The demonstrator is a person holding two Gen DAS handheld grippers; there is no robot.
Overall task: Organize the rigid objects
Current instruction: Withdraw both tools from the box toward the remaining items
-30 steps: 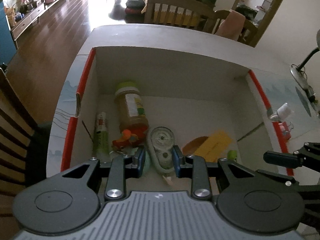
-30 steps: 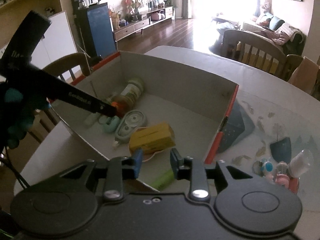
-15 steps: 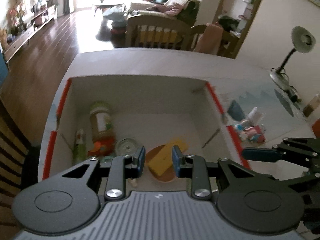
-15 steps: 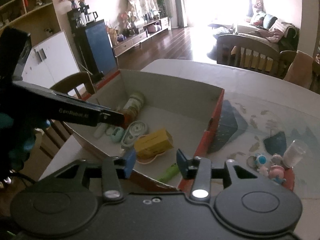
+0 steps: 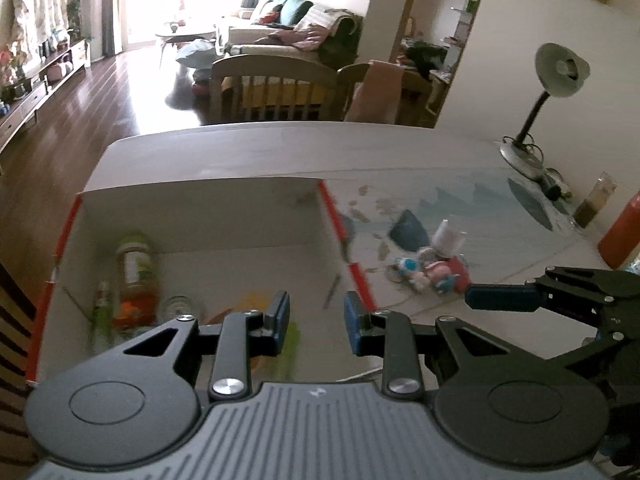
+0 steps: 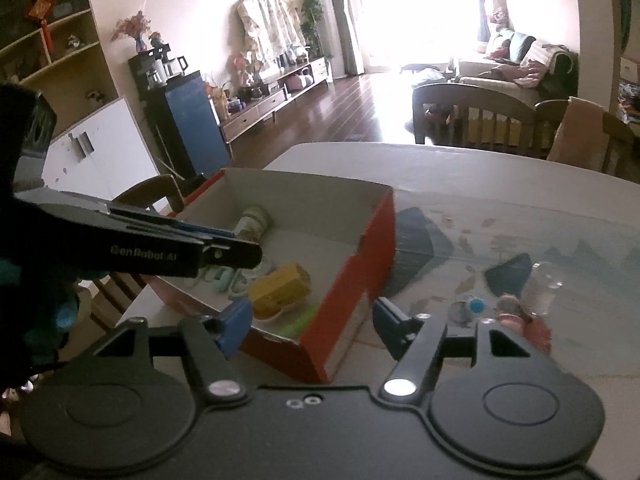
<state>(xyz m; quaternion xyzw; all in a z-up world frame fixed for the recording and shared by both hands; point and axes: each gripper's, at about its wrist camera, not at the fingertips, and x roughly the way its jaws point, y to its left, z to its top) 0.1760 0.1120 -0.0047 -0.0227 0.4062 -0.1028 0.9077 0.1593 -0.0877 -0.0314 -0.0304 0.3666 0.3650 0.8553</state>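
red-edged cardboard box (image 6: pixel 372 248) kept at tabletop's left edge for sorting | left hand-held gripper (image 5: pixel 316 322) narrow, empty | right hand-held gripper (image 6: pixel 310 326) being opened, empty, aimed toward small toys (image 6: pixel 512 308)

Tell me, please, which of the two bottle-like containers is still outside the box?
The clear bottle with the white cap, standing among small toys on the table; the green-lidded jar lies on its side inside the box.

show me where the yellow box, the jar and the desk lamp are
yellow box (image 6: pixel 280 289): right wrist view, on its top face
jar (image 5: pixel 135 266): left wrist view, on its label
desk lamp (image 5: pixel 560 68): left wrist view, on its shade
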